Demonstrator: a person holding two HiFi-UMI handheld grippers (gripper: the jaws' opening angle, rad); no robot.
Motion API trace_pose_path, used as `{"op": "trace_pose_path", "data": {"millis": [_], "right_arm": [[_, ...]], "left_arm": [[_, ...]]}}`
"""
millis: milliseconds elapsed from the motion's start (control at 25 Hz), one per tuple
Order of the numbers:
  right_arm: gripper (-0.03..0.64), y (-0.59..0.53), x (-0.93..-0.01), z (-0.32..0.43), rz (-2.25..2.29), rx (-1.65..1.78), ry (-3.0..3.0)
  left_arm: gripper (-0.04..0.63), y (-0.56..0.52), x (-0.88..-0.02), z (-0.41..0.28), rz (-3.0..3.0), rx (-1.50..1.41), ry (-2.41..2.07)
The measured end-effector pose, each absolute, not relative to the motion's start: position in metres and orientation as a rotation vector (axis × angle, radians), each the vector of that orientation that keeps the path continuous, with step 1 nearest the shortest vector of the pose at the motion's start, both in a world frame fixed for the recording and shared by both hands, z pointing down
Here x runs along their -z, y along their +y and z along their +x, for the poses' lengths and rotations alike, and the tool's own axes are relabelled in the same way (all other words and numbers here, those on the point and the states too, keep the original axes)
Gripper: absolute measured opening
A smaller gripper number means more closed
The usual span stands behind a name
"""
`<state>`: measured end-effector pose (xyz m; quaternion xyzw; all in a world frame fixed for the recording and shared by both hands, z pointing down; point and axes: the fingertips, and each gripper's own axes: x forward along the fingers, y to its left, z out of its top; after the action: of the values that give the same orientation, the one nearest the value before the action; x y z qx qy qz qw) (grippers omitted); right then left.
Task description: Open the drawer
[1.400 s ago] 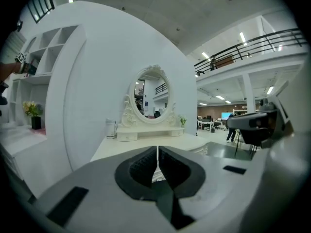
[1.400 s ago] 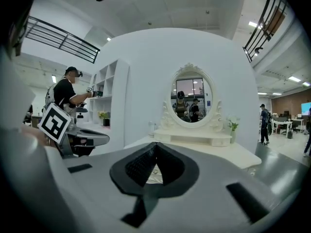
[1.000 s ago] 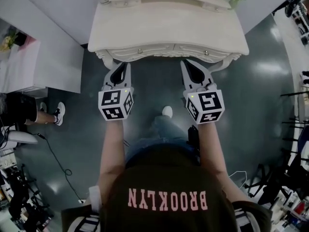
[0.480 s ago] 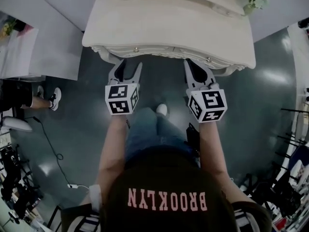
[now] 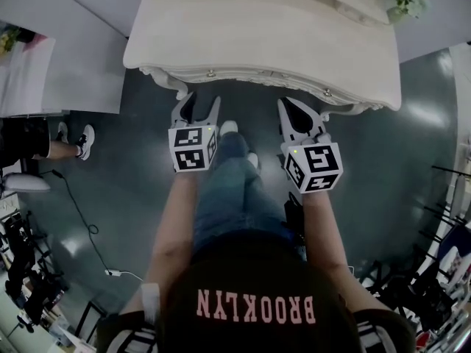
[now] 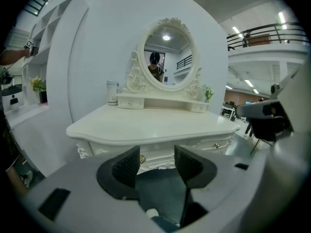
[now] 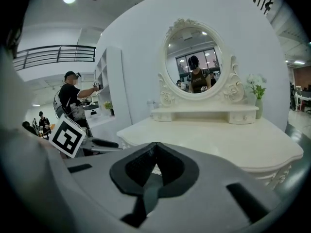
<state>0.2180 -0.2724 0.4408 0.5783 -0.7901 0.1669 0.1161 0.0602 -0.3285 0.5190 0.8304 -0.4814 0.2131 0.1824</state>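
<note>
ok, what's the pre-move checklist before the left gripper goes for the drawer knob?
1. Left gripper ready: ok, jaws apart, nothing between them.
2. Drawer knob in sight: ok, ahead, beside the left jaw's pad, not yet between the jaws.
3. Contact with knob: not ok, gripper is short of the dressing table front.
4. Drawer state: ok, looks shut, front flush under the top.
5. Right gripper out of the way: ok, shut, empty, apart from the table.
</note>
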Motion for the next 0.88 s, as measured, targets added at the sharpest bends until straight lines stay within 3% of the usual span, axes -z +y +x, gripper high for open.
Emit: {"op": "trace_pose_path", "data": {"millis": [880], "right_arm": [[-0.003, -0.337, -0.494, 0.236, 1.688, -0.59, -2.166]], "left_arm": [[0.216, -0.419, -0.669, 0.068, 2.077, -0.867, -1.27]]}}
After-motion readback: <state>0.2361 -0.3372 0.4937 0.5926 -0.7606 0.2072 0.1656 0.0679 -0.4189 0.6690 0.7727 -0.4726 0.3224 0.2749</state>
